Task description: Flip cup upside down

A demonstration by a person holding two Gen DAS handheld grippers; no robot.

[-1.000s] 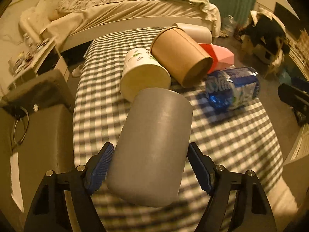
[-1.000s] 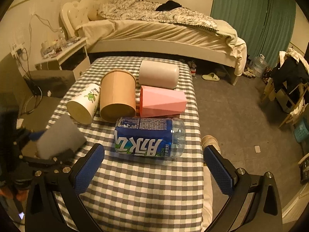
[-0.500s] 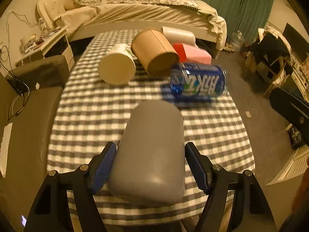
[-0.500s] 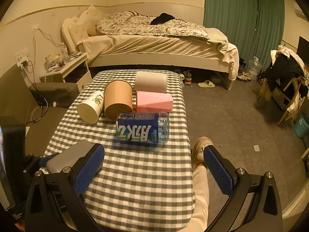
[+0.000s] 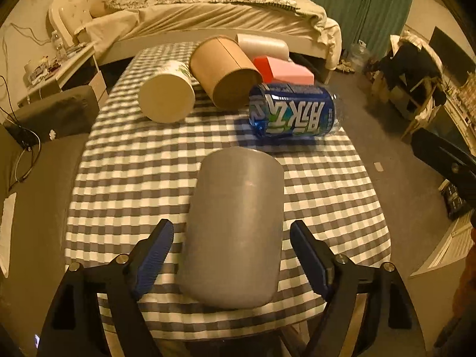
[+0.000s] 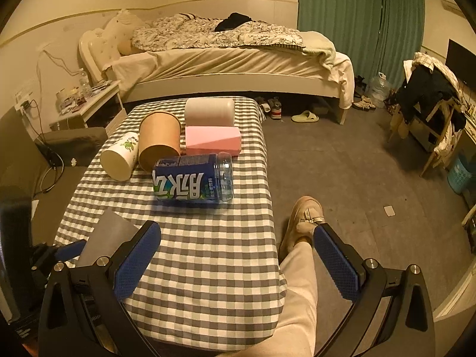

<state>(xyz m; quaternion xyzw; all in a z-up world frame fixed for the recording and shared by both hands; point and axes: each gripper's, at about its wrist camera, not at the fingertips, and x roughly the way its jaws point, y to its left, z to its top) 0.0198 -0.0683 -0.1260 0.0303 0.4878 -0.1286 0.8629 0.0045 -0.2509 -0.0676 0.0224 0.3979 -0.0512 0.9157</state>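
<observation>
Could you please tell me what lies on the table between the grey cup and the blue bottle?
Nothing: in the left wrist view only bare checked tablecloth separates the grey cup from the blue bottle.

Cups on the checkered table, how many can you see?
3: grey cup between the left tool's fingers, white printed cup lying far left, brown paper cup lying beside it. None seem hidden.

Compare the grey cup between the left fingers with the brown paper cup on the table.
The grey cup sits at the near edge of the table, between the open left gripper; the brown paper cup lies farther back, beside the white cup. The grey cup is matte grey and looks taller; the brown one is cardboard tan, lying tilted on its side. Both are plain, handleless cups.
</observation>
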